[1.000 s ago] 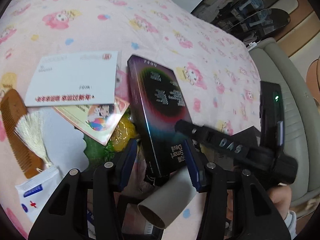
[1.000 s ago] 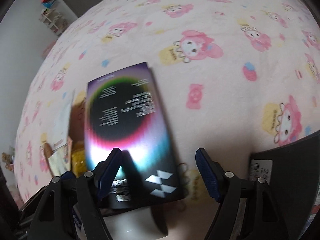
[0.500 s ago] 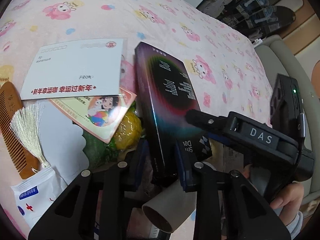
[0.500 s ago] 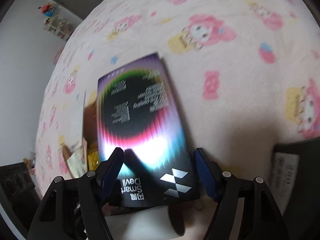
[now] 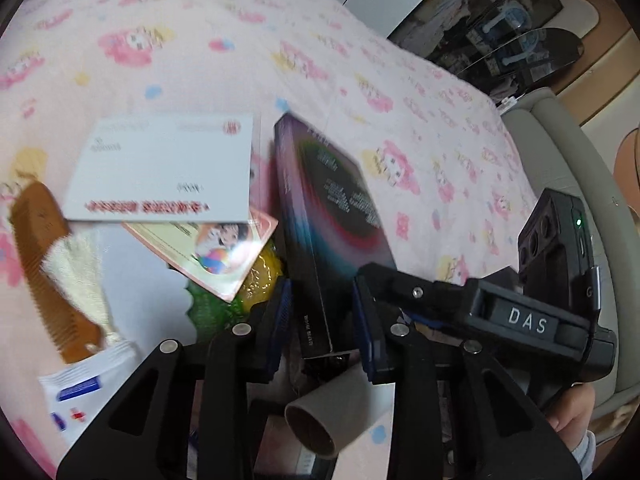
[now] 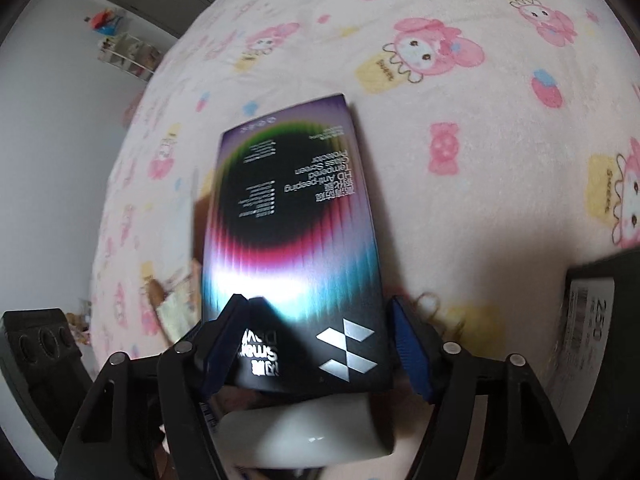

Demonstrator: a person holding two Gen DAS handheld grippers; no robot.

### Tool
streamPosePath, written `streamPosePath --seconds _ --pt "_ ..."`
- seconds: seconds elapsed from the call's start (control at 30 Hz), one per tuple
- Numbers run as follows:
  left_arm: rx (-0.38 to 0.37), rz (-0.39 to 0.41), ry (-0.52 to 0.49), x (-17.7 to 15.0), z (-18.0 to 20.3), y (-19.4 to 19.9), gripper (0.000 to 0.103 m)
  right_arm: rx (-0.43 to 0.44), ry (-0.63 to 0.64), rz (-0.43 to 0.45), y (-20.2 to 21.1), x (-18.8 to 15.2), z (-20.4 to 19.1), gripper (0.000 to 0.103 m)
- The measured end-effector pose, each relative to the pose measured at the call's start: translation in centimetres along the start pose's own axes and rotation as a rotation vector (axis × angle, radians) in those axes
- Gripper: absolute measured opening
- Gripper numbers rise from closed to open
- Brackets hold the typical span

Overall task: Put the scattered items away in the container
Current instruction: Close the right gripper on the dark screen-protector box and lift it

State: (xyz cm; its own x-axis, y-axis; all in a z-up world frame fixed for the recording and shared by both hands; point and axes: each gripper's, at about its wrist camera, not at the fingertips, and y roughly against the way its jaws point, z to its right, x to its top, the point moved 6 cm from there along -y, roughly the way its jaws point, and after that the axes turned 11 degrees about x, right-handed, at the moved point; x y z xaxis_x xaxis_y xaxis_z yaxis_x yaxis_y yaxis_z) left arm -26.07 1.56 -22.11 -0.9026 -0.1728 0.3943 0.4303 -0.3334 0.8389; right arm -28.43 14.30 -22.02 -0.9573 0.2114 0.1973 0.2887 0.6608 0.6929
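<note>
step: we grip the flat glossy black-and-rainbow cardboard box [image 5: 332,216] between our left gripper [image 5: 322,316] pads.
right gripper [image 6: 316,344]: straddles its near end, contact unclear.
next: we judge lifting it toward the container, unseen here.

1 box [image 5: 332,216], 2 cards [image 5: 160,168], 1 comb [image 5: 44,256], 1 tube [image 5: 332,416], 1 sachet [image 5: 84,384]

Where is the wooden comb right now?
In the left wrist view, the wooden comb lies at the far left on the pink blanket, partly under a cream tassel, just left of the white card.
</note>
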Motion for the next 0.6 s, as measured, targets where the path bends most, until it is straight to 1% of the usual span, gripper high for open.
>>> streamPosePath --seconds 0.13,0.23,0.3,0.43,0.6 --pt "-0.010 -0.015 -0.002 -2.2 -0.4 2.0 0.034 0.029 0.041 -0.009 1.4 -2.4 -2.7 0.066" --pt "-0.017 -0.026 -0.004 -3.9 -0.8 3.5 0.035 0.030 0.075 -0.027 2.5 -5.3 -3.8 0.066" --pt "-0.022 -0.033 -0.005 -5.0 -1.0 4.5 0.034 0.034 0.074 -0.041 2.9 -7.3 -4.0 0.065" --pt "-0.031 -0.048 -0.007 -7.2 -1.4 6.5 0.034 -0.013 0.139 -0.060 3.4 -10.6 -4.7 0.064" --pt "-0.018 -0.050 0.032 -8.0 -2.2 6.8 0.037 -0.036 0.219 -0.097 3.6 -13.4 -5.4 0.064"
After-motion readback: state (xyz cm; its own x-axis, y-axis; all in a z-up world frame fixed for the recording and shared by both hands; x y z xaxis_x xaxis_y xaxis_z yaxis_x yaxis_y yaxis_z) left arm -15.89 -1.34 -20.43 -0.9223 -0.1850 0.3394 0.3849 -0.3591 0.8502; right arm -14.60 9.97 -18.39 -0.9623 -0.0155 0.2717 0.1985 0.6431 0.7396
